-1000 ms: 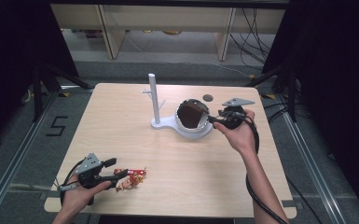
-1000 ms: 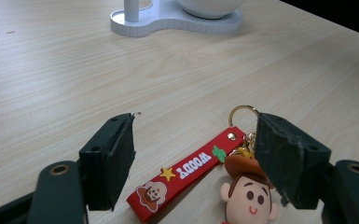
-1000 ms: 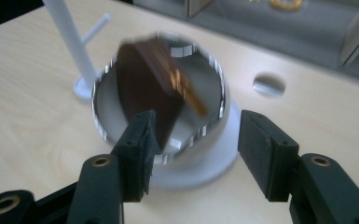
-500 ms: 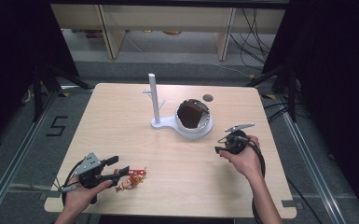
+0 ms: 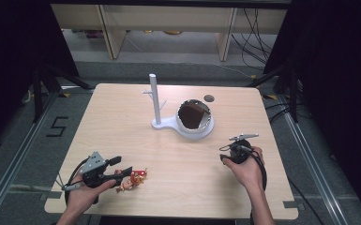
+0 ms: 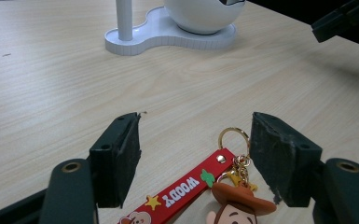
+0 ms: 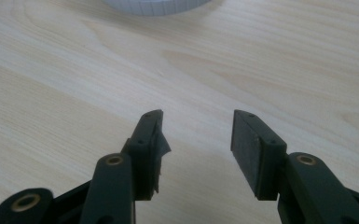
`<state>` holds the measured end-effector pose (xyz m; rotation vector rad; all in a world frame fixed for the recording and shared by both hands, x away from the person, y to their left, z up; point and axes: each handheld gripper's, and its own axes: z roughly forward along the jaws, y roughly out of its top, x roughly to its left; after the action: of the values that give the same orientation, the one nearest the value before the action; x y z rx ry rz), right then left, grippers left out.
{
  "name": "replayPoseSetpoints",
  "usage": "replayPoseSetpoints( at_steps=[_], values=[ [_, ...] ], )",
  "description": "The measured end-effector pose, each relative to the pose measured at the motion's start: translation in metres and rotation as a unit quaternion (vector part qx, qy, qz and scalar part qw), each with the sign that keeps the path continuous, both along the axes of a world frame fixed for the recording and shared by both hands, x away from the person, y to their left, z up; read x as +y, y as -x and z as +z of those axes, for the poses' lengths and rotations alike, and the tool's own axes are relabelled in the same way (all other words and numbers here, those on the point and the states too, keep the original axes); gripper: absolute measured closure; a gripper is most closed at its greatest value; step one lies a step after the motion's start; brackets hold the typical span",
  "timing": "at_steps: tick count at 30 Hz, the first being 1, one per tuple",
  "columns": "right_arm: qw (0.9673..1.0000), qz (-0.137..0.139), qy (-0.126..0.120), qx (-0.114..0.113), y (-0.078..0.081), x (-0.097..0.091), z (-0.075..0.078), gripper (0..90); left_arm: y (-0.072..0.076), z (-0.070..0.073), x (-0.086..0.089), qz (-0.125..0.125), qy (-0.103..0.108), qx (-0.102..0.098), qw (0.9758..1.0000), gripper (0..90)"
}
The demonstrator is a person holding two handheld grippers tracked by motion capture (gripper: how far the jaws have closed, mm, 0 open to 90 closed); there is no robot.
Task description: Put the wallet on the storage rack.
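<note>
Currently: L gripper (image 6: 193, 154) jaws wide, straddling Woody keychain (image 6: 200, 193), no grip. R gripper (image 7: 196, 140) jaws closing, empty. Risk: pads snag ring at 12 o'clock, keychain skids.

"WOODY" in white letters runs along the red strap (image 6: 186, 193) of the keychain, and a black "5" is marked on the floor (image 5: 56, 127) left of the table.

The left gripper (image 5: 122, 174) is held low with jaws spread wide. The right gripper (image 7: 196, 135) is angled downward, its empty jaws having just been closing.
</note>
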<state>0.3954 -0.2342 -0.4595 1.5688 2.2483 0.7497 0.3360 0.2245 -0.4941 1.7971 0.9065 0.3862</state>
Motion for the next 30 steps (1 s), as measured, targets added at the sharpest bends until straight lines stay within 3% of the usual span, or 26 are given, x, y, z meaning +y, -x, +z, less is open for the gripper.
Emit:
replayPoseSetpoints(
  at_steps=[3,4,8,12,13,14,16,17,20,22,23,25,26,27,28,30],
  values=[
    [0.9999,-0.010,-0.012,0.008,0.003,-0.003,0.001,54.4,0.000,0.006,-0.003,-0.012,-0.012,0.008,0.9998,33.3],
    [0.9998,-0.015,-0.001,0.013,0.004,-0.003,0.002,54.2,-0.001,0.009,-0.003,-0.018,-0.017,0.013,0.9996,33.6],
    [0.9995,-0.026,-0.009,0.018,0.009,-0.004,0.006,54.1,-0.005,0.019,-0.007,-0.041,-0.047,0.034,0.9975,35.0],
    [0.9997,-0.014,-0.005,0.018,0.010,-0.005,0.006,53.0,-0.011,0.029,-0.013,-0.075,-0.084,0.065,0.9915,36.4],
    [0.9995,-0.016,-0.016,0.021,0.010,-0.004,0.005,52.8,-0.013,0.032,-0.014,-0.090,-0.107,0.069,0.9878,36.4],
    [0.9998,-0.009,-0.005,0.014,0.011,-0.004,0.004,52.6,-0.014,0.033,-0.017,-0.098,-0.109,0.074,0.9864,36.5],
    [0.9995,-0.004,-0.020,0.025,0.011,-0.003,-0.001,52.2,-0.017,0.037,-0.021,-0.116,-0.125,0.093,0.9809,36.6],
    [0.9995,-0.008,-0.014,0.027,0.011,-0.002,-0.003,52.1,-0.020,0.039,-0.022,-0.130,-0.143,0.098,0.9763,36.9],
    [0.9992,-0.008,-0.019,0.034,0.011,-0.003,-0.004,51.7,-0.026,0.041,-0.029,-0.145,-0.167,0.112,0.9687,37.5],
    [0.9993,-0.003,-0.021,0.029,0.009,-0.005,-0.005,51.4,-0.033,0.042,-0.032,-0.172,-0.211,0.121,0.9546,38.3],
    [0.9996,-0.006,-0.012,0.026,0.010,-0.006,-0.005,51.2,-0.035,0.041,-0.036,-0.178,-0.222,0.124,0.9506,38.8],
    [0.9991,-0.010,-0.019,0.037,0.012,-0.004,-0.004,50.9,-0.038,0.038,-0.043,-0.191,-0.234,0.132,0.9440,39.7],
    [0.9995,-0.004,-0.017,0.026,0.011,-0.005,-0.005,50.7,-0.039,0.037,-0.046,-0.196,-0.238,0.138,0.9414,40.0],
    [0.9990,-0.007,-0.020,0.039,0.012,-0.004,-0.004,50.6,-0.039,0.036,-0.050,-0.197,-0.237,0.139,0.9410,40.3],
    [0.9993,-0.004,-0.018,0.033,0.012,-0.004,-0.006,50.5,-0.039,0.035,-0.053,-0.200,-0.242,0.143,0.9386,40.7],
    [0.9990,-0.007,-0.019,0.041,0.012,-0.002,-0.007,50.3,-0.039,0.033,-0.058,-0.203,-0.241,0.151,0.9371,41.3]
  ],
)
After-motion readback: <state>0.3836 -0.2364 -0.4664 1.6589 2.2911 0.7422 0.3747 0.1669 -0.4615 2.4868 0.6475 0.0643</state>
